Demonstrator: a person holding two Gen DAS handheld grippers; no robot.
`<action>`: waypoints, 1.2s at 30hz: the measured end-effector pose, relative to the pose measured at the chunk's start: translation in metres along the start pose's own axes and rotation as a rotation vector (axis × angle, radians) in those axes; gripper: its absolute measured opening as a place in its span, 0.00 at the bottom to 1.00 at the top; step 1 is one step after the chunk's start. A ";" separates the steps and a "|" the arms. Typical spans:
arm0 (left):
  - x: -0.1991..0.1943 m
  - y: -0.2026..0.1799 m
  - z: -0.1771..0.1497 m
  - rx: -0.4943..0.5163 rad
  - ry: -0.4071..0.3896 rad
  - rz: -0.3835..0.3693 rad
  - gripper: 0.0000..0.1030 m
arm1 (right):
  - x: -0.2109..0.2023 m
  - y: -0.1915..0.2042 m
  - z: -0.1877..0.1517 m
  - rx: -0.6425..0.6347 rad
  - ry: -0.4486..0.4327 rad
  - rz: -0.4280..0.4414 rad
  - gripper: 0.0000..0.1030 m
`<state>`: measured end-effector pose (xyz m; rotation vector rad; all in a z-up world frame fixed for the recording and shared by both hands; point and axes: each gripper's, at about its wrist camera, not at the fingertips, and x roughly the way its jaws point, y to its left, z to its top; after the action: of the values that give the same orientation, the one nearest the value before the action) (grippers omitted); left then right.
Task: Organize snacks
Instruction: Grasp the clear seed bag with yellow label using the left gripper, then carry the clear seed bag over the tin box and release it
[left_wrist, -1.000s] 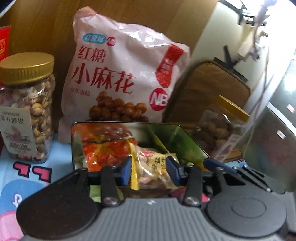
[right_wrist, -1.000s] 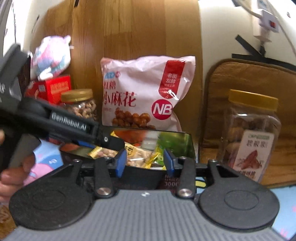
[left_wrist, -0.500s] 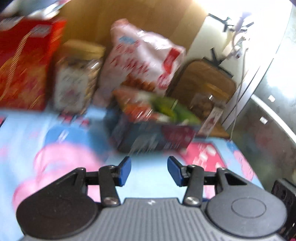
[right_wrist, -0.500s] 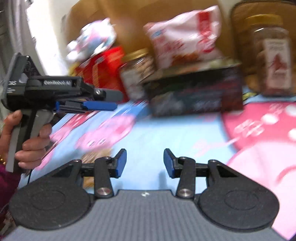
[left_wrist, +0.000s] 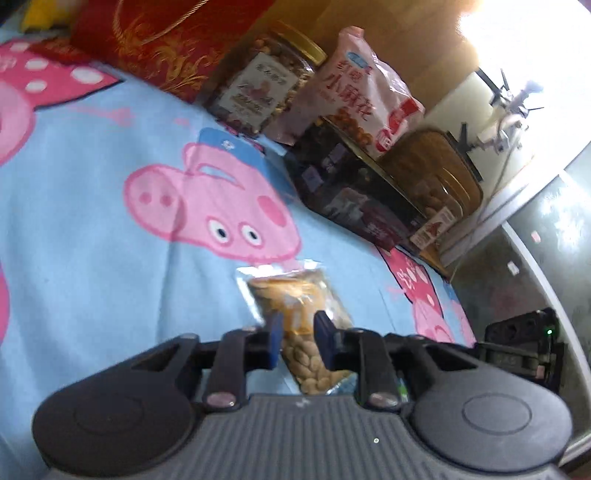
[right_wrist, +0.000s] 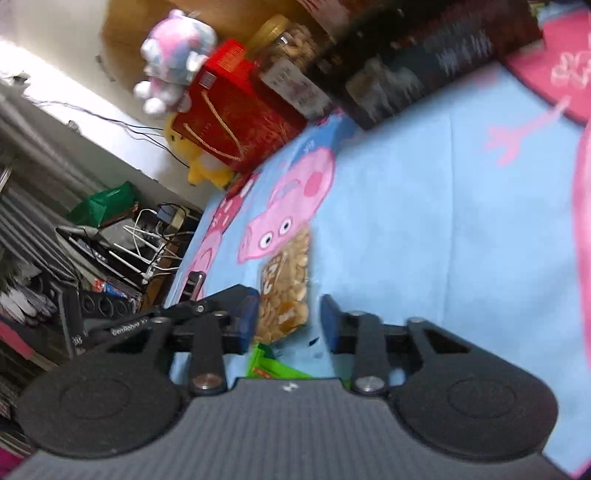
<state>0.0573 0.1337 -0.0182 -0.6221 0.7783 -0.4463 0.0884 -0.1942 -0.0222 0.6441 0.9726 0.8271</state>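
Observation:
A clear packet of peanuts (left_wrist: 295, 314) lies on the blue cartoon-pig cloth (left_wrist: 92, 192). My left gripper (left_wrist: 297, 339) is open, its blue fingers on either side of the packet's near half. The packet also shows in the right wrist view (right_wrist: 286, 284), where my right gripper (right_wrist: 290, 326) is open just above it and above a green packet (right_wrist: 269, 367) at its base. The dark snack tin (left_wrist: 354, 195) stands at the back of the cloth, also blurred in the right wrist view (right_wrist: 417, 62).
Behind the tin stand a pink snack bag (left_wrist: 365, 96), a nut jar with gold lid (left_wrist: 266, 85), a second jar (left_wrist: 432, 206) and a red gift box (left_wrist: 173, 40). Plush toys (right_wrist: 173, 59) and a cluttered shelf with cables (right_wrist: 122, 240) lie off the cloth's left edge.
Both grippers pulled back from the tin and dropped toward the cloth. The left fingers have narrowed around the peanut packet; the right gripper now hovers over the same packet.

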 end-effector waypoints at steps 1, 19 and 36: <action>0.000 0.003 -0.001 -0.016 -0.002 -0.011 0.16 | 0.004 0.003 0.001 0.001 0.008 0.009 0.29; -0.003 -0.006 0.002 -0.081 0.000 -0.177 0.74 | -0.022 -0.024 0.005 0.219 -0.112 0.268 0.11; 0.067 -0.112 0.081 0.241 0.044 -0.157 0.28 | -0.079 0.012 0.083 -0.125 -0.359 0.029 0.11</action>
<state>0.1450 0.0412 0.0666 -0.4509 0.7070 -0.6887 0.1346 -0.2627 0.0582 0.6712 0.5835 0.7590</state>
